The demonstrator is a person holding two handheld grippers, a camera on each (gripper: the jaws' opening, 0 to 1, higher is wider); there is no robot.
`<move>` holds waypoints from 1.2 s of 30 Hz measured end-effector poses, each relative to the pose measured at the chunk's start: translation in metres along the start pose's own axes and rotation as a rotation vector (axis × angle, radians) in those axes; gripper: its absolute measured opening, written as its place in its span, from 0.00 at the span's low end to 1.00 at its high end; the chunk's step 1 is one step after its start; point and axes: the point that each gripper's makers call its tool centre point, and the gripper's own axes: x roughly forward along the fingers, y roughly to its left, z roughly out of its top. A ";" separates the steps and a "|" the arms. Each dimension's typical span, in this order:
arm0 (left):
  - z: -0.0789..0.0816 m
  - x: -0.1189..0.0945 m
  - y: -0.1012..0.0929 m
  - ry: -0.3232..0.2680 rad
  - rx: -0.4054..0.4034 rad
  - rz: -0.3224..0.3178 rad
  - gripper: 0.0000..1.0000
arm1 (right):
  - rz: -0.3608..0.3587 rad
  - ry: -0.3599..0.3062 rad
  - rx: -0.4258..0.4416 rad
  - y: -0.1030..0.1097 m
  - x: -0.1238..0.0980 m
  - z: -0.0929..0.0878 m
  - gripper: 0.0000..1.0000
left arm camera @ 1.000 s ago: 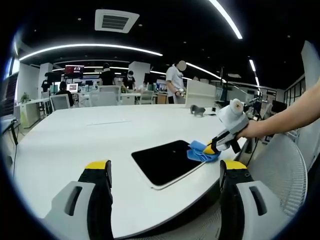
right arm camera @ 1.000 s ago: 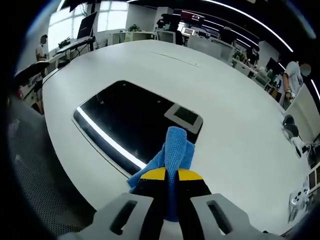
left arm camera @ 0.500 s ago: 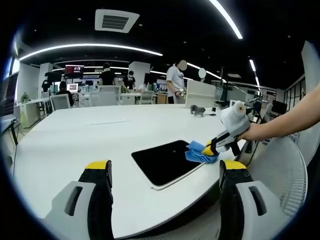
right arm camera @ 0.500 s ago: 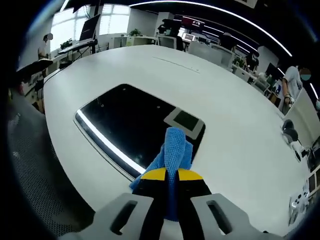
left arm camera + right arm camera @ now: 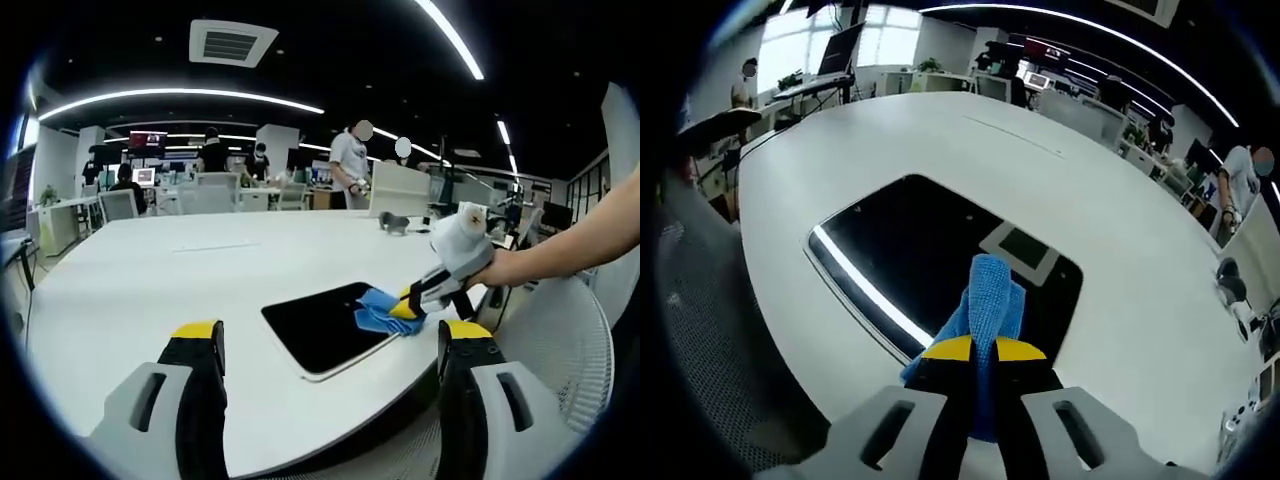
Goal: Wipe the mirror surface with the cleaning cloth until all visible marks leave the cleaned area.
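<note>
Mirror [image 5: 940,255] lies flat on the white table [image 5: 1120,250], centre of the right gripper view, lower centre of the left gripper view [image 5: 325,330]; dark glass, pale rim, reflecting a ceiling light strip and a vent. A few small pale specks show on the glass toward its upper-left part in the right gripper view; too small to tell whether marks or reflections. Blue cleaning cloth [image 5: 985,310] is bunched and clamped between the jaws of your right gripper [image 5: 975,350], its free end draped onto the near-right corner of the mirror. In the left gripper view the same cloth [image 5: 380,310] sits at the mirror's right edge, with the right gripper [image 5: 415,300] pressing it down. Cloth looks soft and light, folds freely; judged likely to bunch rather than spread, so keep the grip at its gathered middle and let the loose end trail flat. Mirror likely thin, rigid, fragile and slick on the smooth table; it may slide under a push, and nothing is bracing it. Your left gripper [image 5: 330,345] hangs over the near table edge, jaws spread wide, grasping nothing, well apart from the mirror. Most of the glass looks not yet covered by the cloth. Office desks, chairs and people stand in the upper background.
</note>
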 end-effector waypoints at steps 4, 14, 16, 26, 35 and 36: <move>0.000 0.000 0.000 0.000 0.000 -0.001 0.86 | 0.023 -0.008 -0.016 0.011 0.003 0.006 0.00; 0.000 0.000 0.000 -0.002 -0.001 -0.001 0.85 | 0.078 -0.030 -0.026 0.038 0.011 0.023 0.01; 0.000 0.000 0.000 -0.002 -0.001 0.000 0.85 | 0.082 -0.034 -0.029 0.042 0.012 0.025 0.01; 0.000 0.000 0.000 -0.002 -0.002 -0.002 0.85 | 0.118 -0.039 -0.068 0.061 0.017 0.037 0.01; 0.001 0.000 0.000 -0.005 -0.002 -0.002 0.85 | 0.148 -0.055 -0.073 0.080 0.022 0.049 0.01; 0.001 0.000 0.000 -0.006 -0.002 -0.002 0.84 | 0.150 -0.056 -0.073 0.082 0.022 0.050 0.01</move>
